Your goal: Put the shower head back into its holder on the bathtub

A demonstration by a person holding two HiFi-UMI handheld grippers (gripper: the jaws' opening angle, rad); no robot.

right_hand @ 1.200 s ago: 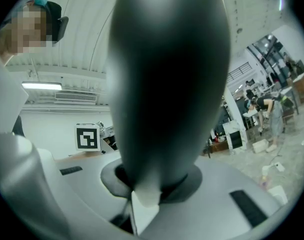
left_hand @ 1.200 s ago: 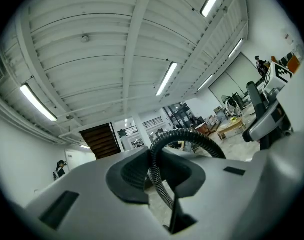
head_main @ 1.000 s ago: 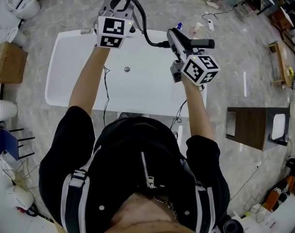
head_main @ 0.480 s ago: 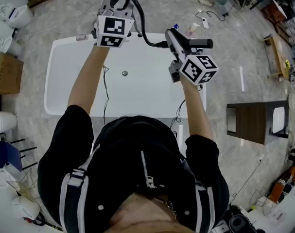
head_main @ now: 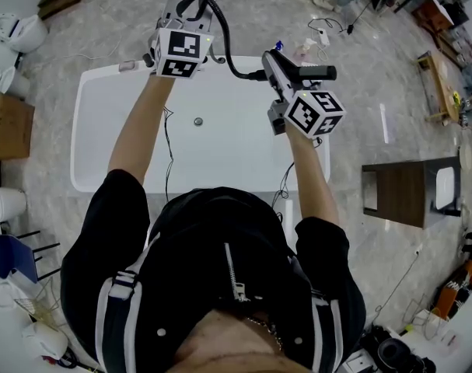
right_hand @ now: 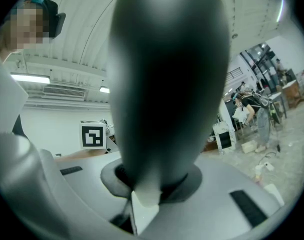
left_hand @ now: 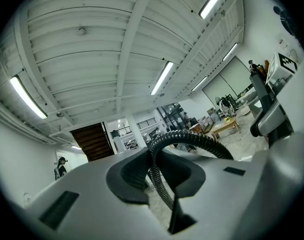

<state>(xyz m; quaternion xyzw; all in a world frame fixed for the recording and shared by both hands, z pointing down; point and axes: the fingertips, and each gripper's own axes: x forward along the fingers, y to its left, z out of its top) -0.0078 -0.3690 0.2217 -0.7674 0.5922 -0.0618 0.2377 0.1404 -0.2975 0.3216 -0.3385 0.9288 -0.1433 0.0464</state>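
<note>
Head view: over the white bathtub (head_main: pixel 78 138), my left gripper (head_main: pixel 187 6) is at the far rim with the black hose (head_main: pixel 224 43), and my right gripper (head_main: pixel 281 74) carries the shower head (head_main: pixel 317 71) above the right-hand rim. I judge the job about half done: the head is lifted and held, but I see no holder and nothing is seated yet. The tub is bare apart from its drain (head_main: pixel 197 120). Grey stone floor (head_main: pixel 103 22) surrounds it, with a cardboard box (head_main: pixel 6 127) at left and a wooden cabinet (head_main: pixel 407 193) at right.

Left gripper view: my jaws are nearly together, pinching the ribbed hose, under a white ribbed ceiling (left_hand: pixel 91 44) with strip lights (left_hand: pixel 163 77).

Right gripper view: my jaws are clamped on the dark body of the shower head, which fills the frame.
</note>
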